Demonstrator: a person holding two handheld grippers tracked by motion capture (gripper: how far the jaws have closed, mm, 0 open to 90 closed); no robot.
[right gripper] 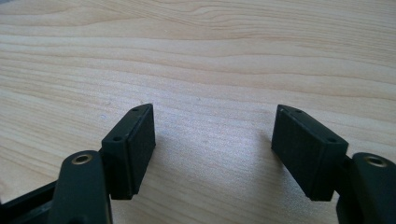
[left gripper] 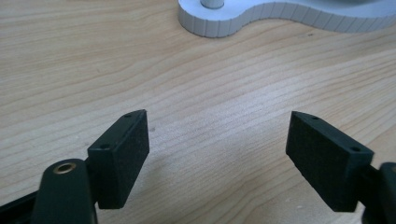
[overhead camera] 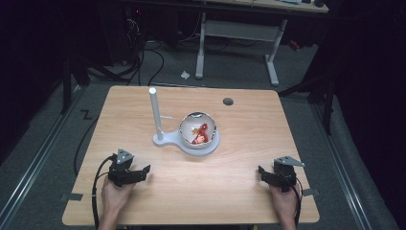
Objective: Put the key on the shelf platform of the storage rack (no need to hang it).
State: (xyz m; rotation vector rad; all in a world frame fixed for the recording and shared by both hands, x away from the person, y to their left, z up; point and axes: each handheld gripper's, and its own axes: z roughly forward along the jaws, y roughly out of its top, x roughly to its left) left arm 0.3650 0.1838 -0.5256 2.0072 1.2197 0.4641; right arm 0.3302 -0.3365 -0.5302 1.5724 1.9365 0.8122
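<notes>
A white stand (overhead camera: 165, 140) with an upright post (overhead camera: 154, 110) sits mid-table, and its flat base (left gripper: 243, 16) reaches under a round bowl (overhead camera: 197, 128) holding red and orange pieces (overhead camera: 201, 134). My left gripper (overhead camera: 143, 171) rests near the table's front left, held by a hand. Its jaws (left gripper: 217, 158) stand wide apart over bare wood, open and empty. At the front right my right gripper (overhead camera: 262, 173) lies low in the other hand, its jaws (right gripper: 212, 149) open with nothing between them.
The wooden table (overhead camera: 239, 158) has a round grommet hole (overhead camera: 228, 101) near its far edge. Cables (overhead camera: 98, 191) trail from the grippers off the front. Beyond the table stand a white desk frame (overhead camera: 237, 33) and dark floor cables.
</notes>
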